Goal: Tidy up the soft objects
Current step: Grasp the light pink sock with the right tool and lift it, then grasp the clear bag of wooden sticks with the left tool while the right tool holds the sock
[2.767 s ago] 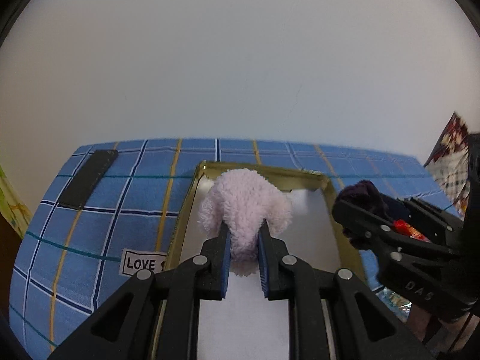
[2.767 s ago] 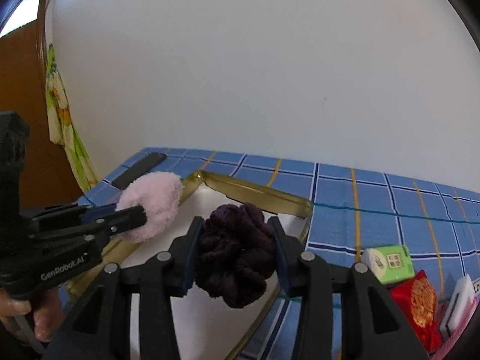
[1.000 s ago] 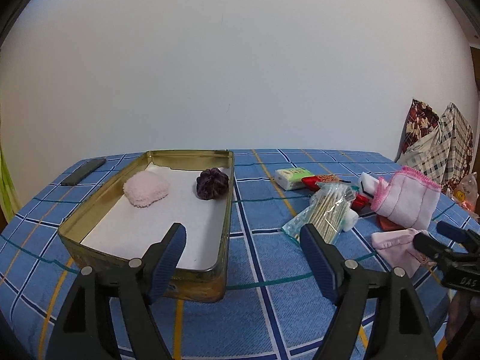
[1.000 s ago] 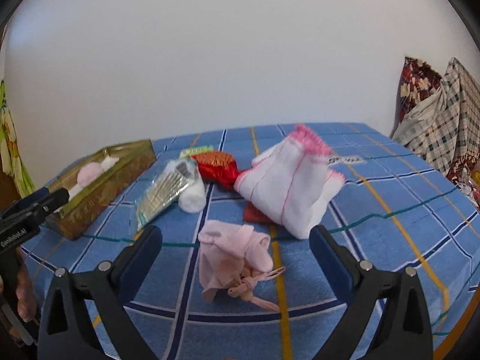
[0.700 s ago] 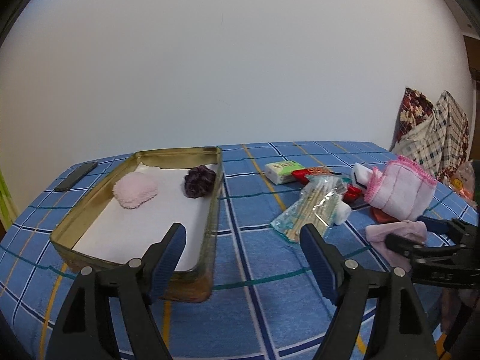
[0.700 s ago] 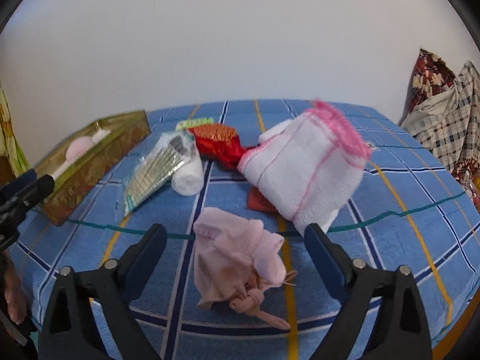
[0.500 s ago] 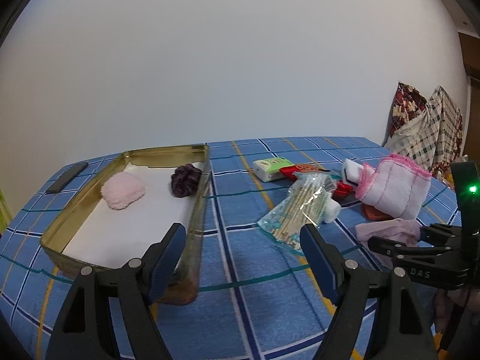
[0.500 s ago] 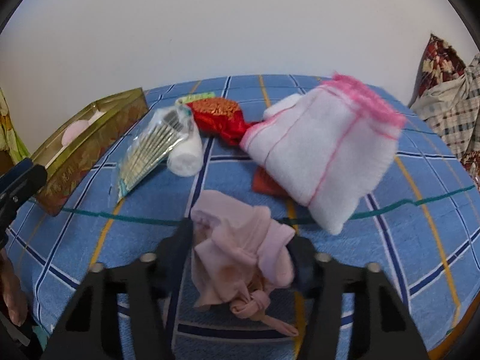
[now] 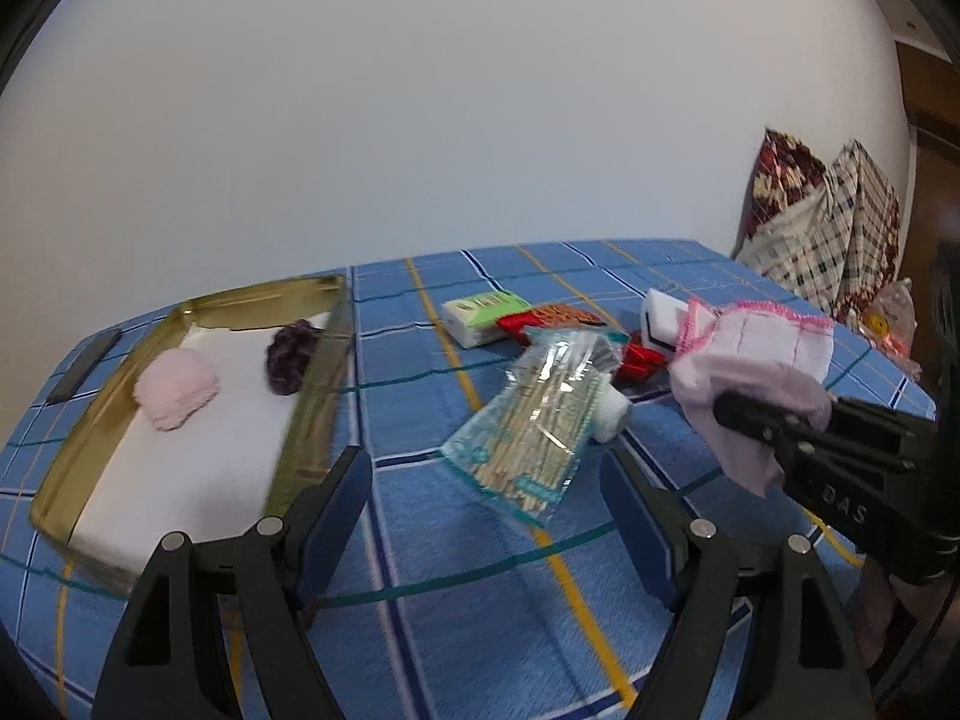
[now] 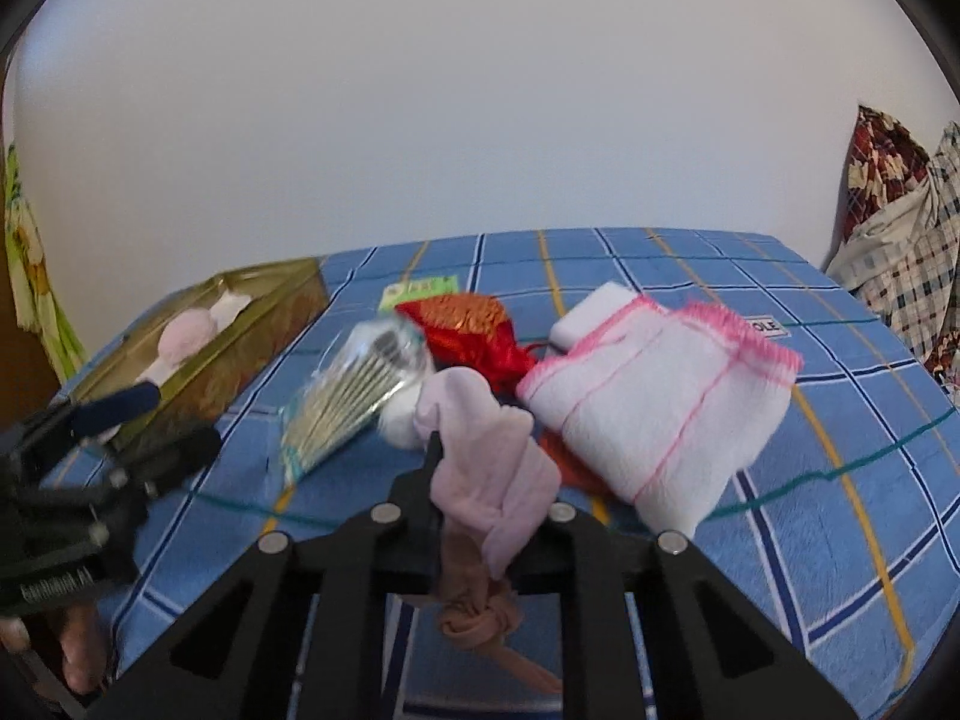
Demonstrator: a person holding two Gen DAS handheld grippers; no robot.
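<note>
Right wrist view shows our right hand-held gripper [image 10: 480,480] clamped tight on a pale pink knotted fabric bundle [image 10: 486,468], with its knotted tail hanging below the jaws. Just behind it on the blue checked desk cloth [image 10: 840,480] lies a white folded towel with pink stitched edging [image 10: 654,396], and a red and gold embroidered pouch [image 10: 474,324] sits beside a clear plastic packet of thin wooden sticks [image 10: 348,396].

From the left wrist view, our left hand-held gripper [image 9: 486,504] hangs with its jaws wide apart and nothing between them, above the cloth near the packet. To its left, an open gold rectangular metal tin [image 9: 312,408] holds a fluffy pale pink puff [image 9: 177,390] and a dark purple scrunchie [image 9: 291,348], which lie apart on its white lining.
</note>
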